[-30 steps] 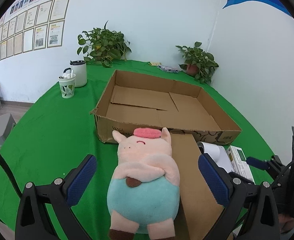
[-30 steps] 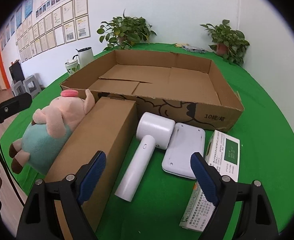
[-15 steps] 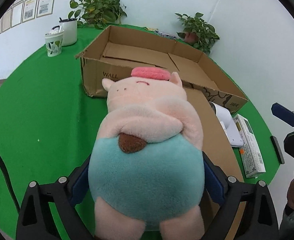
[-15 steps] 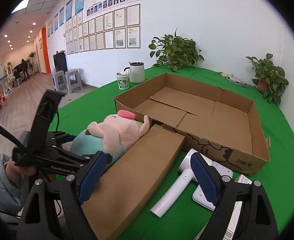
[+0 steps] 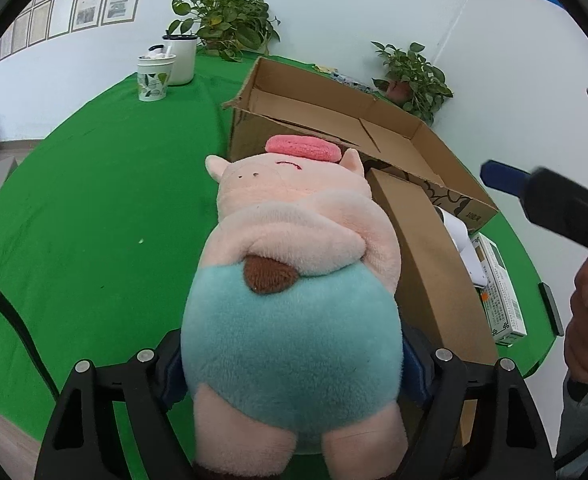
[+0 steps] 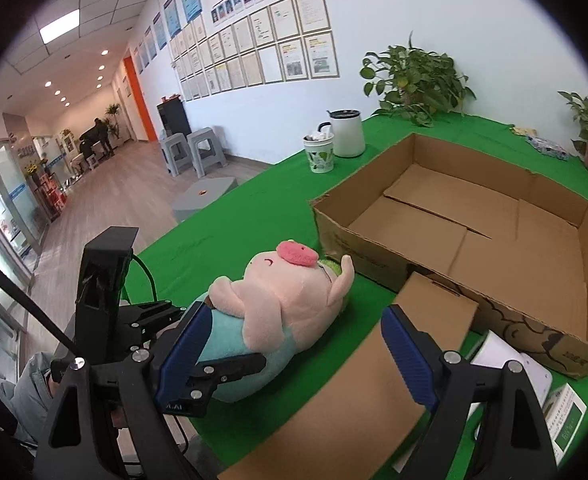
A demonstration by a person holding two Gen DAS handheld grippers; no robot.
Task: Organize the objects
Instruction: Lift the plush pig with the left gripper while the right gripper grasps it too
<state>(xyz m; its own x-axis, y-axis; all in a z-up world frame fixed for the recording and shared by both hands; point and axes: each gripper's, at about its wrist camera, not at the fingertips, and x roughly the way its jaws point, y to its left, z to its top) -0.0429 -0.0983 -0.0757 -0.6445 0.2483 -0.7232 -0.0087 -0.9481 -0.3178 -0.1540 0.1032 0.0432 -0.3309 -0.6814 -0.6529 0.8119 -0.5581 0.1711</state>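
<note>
A plush pig [image 5: 294, 280] with a pink head and teal belly fills the left wrist view. My left gripper [image 5: 292, 364] is shut on its teal belly, and the pig looks lifted off the green table [image 5: 94, 200]. The right wrist view shows the pig [image 6: 270, 312] held by the left gripper [image 6: 218, 356]. My right gripper [image 6: 290, 356] is open and empty above a long closed brown box [image 6: 353, 400]. The open cardboard box [image 6: 473, 224] stands behind, empty.
A white hair dryer [image 5: 455, 228], a white flat device [image 6: 537, 380] and a green-and-white carton [image 5: 501, 296] lie right of the long box. A paper cup [image 5: 154, 80], a white kettle [image 5: 182, 58] and potted plants [image 5: 230, 20] stand at the back.
My left gripper moved in around the pig, closed on its belly and raised it. My right gripper rose and turned left, staying open.
</note>
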